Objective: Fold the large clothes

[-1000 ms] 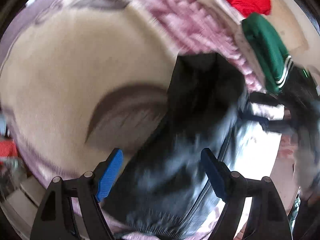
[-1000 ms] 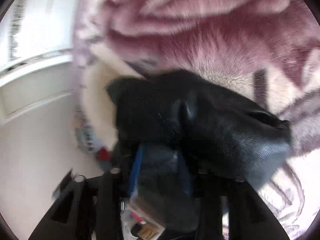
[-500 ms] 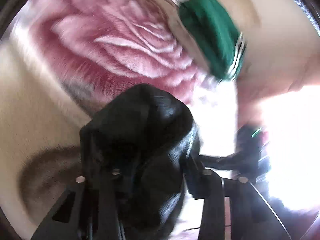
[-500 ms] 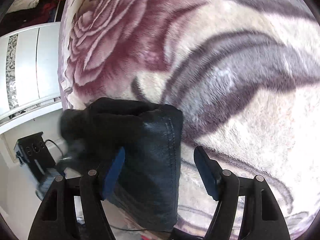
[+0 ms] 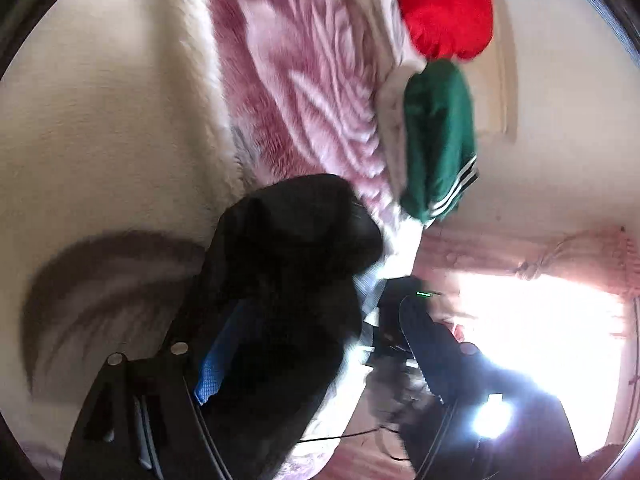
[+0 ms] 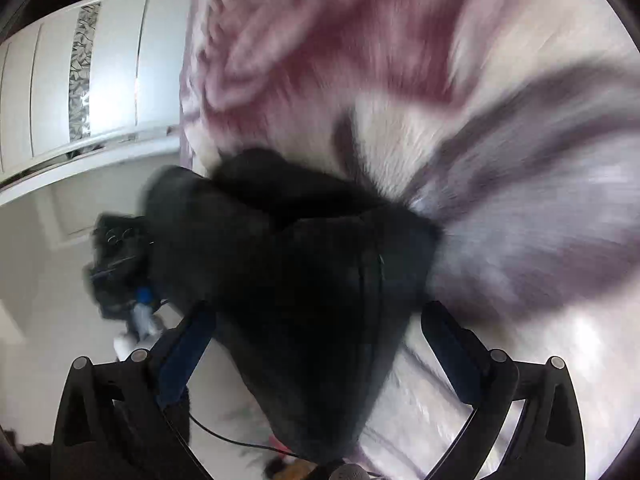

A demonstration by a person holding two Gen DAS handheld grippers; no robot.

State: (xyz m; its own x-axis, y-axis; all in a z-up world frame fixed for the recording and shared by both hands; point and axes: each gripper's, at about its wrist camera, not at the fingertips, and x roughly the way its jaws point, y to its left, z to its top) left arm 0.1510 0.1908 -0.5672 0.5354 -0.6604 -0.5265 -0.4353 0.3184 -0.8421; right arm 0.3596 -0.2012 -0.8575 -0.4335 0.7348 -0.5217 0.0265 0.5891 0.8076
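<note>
A black leather garment point(image 5: 288, 280) lies bunched on the rose-patterned blanket point(image 5: 312, 72). In the left wrist view it fills the gap of my left gripper point(image 5: 320, 312), whose jaws are opening. The blue left pad point(image 5: 212, 364) sits beside the leather and the right finger stands apart from it. In the right wrist view the same garment point(image 6: 304, 280) lies between the fingers of my right gripper point(image 6: 316, 312). Those jaws are opening wide, with neither pad pressing on it.
A red garment point(image 5: 444, 4) and a green one with white stripes point(image 5: 440, 140) lie at the blanket's far edge. A bright window with a pink curtain point(image 5: 560, 264) is at the right. A white wardrobe point(image 6: 88, 72) stands beyond the bed's left side.
Half a second ago the left gripper was shut on the black garment; its jaws have now spread. The right gripper's jaws have widened further. Both views have shifted over the blanket.
</note>
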